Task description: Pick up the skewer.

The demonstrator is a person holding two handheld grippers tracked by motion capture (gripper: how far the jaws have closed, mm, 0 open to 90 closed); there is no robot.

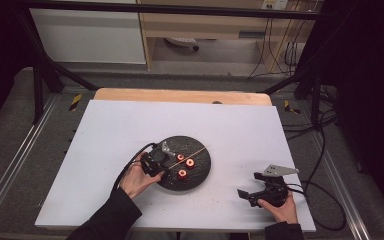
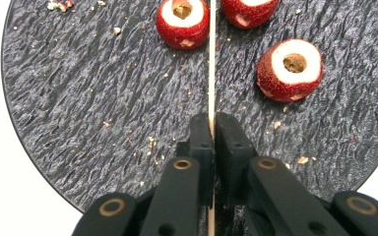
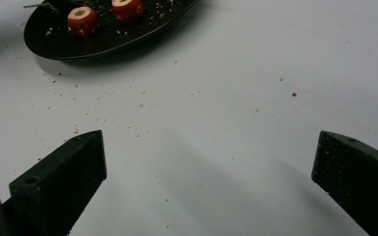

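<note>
My left gripper [image 2: 211, 129] has its fingers [image 2: 234, 142] pinched tight on a thin wooden skewer [image 2: 211, 73], which runs straight out from between them across the dark round plate [image 2: 78, 98]. In the high view the same gripper [image 1: 156, 161] sits over the left part of the plate [image 1: 200, 175], with my left hand [image 1: 137, 180] behind it, and the skewer [image 1: 192, 151] slants up and to the right past the plate's far rim. Three red hollowed fruit pieces lie on the plate: one [image 2: 182, 23] just left of the skewer, one [image 2: 249, 10] just right of it at the top edge of the left gripper view, and a third [image 2: 290, 70] farther right and nearer to me. None of them is on the skewer; whether the nearest two touch it I cannot tell. Crumbs are scattered over the plate and the white bench [image 1: 130, 130]. My right gripper [image 1: 250, 192] rests on the bench well apart from the plate, near the front right corner, in my right hand [image 1: 280, 205]. Its fingers [image 3: 64, 172] stand wide apart with nothing between them, pointing toward the plate [image 3: 103, 44].
</note>
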